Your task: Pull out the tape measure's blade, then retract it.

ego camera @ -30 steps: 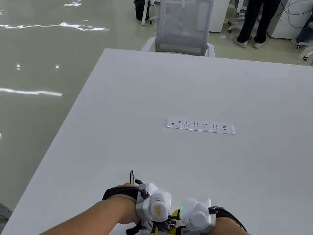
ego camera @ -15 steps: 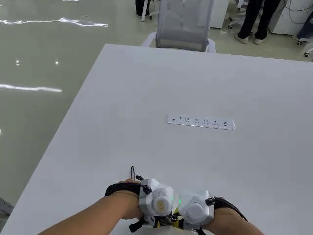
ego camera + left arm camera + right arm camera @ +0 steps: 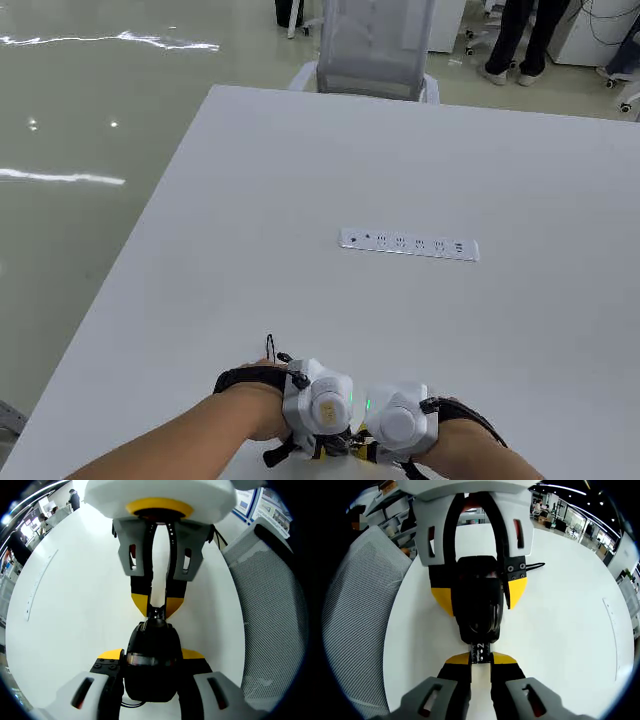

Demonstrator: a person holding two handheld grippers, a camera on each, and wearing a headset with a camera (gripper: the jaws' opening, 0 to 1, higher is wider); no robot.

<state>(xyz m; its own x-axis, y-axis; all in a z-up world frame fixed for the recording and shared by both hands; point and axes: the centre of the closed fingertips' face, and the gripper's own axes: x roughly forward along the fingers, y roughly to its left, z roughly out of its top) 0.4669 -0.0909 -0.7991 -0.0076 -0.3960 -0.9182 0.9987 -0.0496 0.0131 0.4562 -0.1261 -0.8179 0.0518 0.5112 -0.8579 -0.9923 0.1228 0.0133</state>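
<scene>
Staying together at lower centre, left claw [image 3: 151,655] clamps the tape measure [image 3: 151,672], right claw [image 3: 481,658] pinches its barely drawn blade [image 3: 480,651]; pull hardly begun.

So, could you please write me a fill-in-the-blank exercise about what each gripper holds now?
1. The left gripper is shut on the tape measure, whose case is ____.
2. The right gripper pinches the blade beside the printed number ____.
3. The white power strip lies on the ____, far beyond both grippers.
Missing words: black, 2, table.
</scene>
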